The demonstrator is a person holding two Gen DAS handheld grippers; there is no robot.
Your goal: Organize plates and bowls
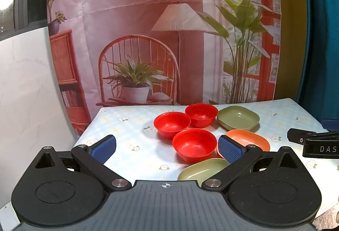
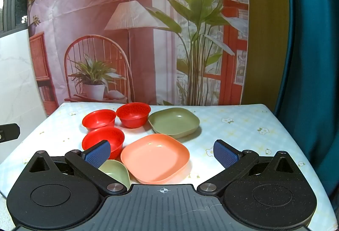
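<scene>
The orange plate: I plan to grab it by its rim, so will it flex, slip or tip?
The orange plate looks like thin moulded plastic: probably light and stiff. Its glossy surface may slip. Wide and shallow, it should slide rather than tip.

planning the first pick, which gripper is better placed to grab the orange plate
Right, probably. In the right wrist view the orange plate lies between the open right gripper fingers. The left gripper, also open, faces the nearest red bowl instead.

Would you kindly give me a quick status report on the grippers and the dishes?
Left gripper and right gripper open, empty. Three red bowls, two green plates, orange plate loose on table, unstacked. Nothing blocking.
</scene>
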